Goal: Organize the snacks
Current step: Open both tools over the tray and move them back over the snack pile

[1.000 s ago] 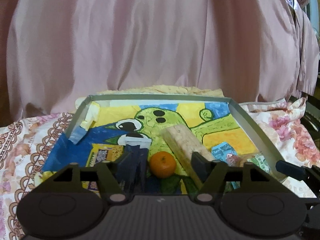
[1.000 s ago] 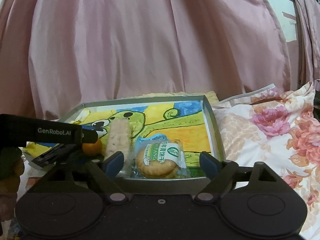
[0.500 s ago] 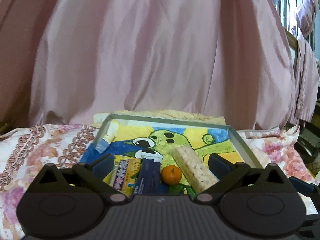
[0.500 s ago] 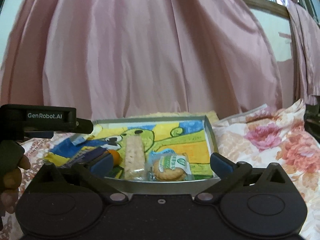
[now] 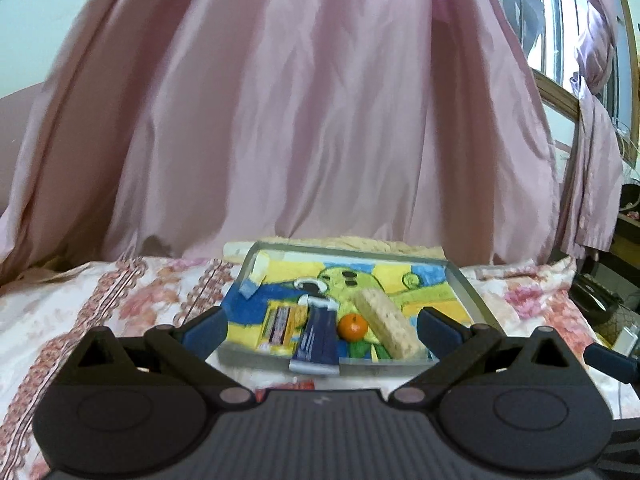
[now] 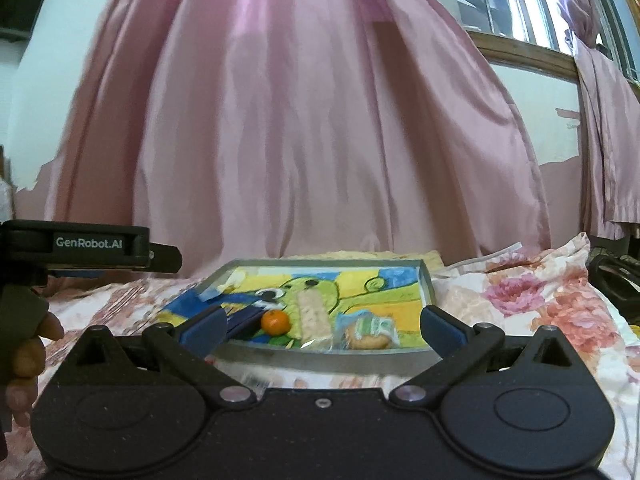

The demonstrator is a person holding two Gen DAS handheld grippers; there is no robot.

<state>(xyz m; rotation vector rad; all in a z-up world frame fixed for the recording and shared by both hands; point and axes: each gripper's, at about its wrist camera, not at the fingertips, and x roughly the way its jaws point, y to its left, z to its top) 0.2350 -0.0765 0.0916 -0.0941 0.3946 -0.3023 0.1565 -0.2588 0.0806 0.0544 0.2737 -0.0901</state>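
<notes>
Both my tools are released: the left gripper point(image 5: 322, 330) and the right gripper point(image 6: 322, 328) have their jaws spread wide with nothing between them, and each sits in the lower middle of its frame, short of the tray point(image 5: 466, 286). The snacks lie along the tray's near edge at lower centre: a yellow packet point(image 5: 280, 322), a dark blue packet point(image 5: 318, 334), a small orange point(image 5: 353, 327), a long rice bar point(image 5: 386, 324), and toward the right in the right wrist view a wrapped biscuit point(image 6: 366, 334). My worry is the blue packet, whose end appears to overhang the near rim; a careless reach could knock it onto the floral bedcover point(image 5: 132, 300). The orange could roll if either neighbour is nudged, and the soft bedding under the tray may let it tip.
</notes>
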